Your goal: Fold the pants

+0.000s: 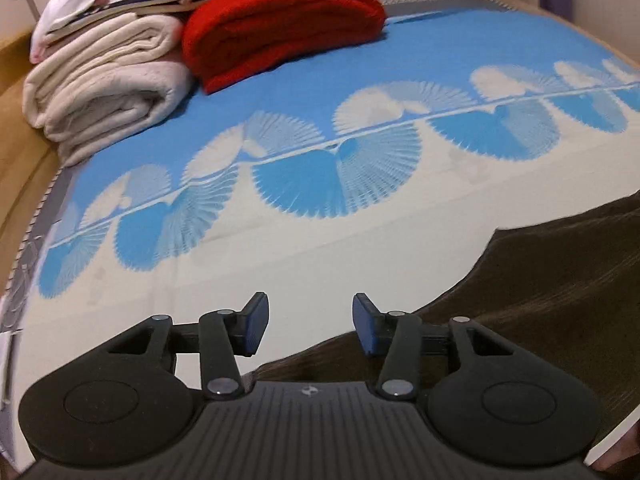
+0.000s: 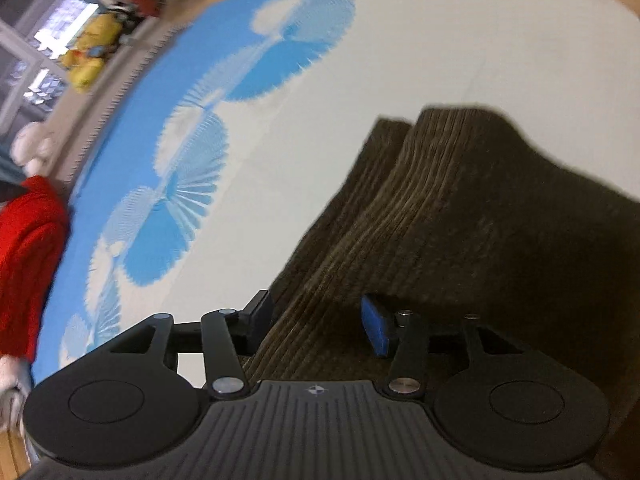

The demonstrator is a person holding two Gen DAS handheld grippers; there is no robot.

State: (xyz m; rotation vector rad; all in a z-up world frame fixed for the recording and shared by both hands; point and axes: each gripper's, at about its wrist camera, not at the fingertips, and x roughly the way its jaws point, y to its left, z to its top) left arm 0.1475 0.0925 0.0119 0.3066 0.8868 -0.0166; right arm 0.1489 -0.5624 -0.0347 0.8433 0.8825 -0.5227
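Note:
The dark brown corduroy pants (image 1: 552,292) lie on the blue-and-white bed sheet (image 1: 360,256), at the lower right of the left wrist view. My left gripper (image 1: 310,326) is open and empty, over the pants' near edge. In the right wrist view the pants (image 2: 460,216) lie as a doubled layer with two edges side by side. My right gripper (image 2: 316,326) is open and empty, just above the corduroy, with its left finger at the fabric's edge.
A folded red blanket (image 1: 280,24) and folded cream blankets (image 1: 104,88) are stacked at the far left of the bed. The red blanket (image 2: 28,256) also shows at the left of the right wrist view. A window and yellow toys (image 2: 92,52) lie beyond the bed.

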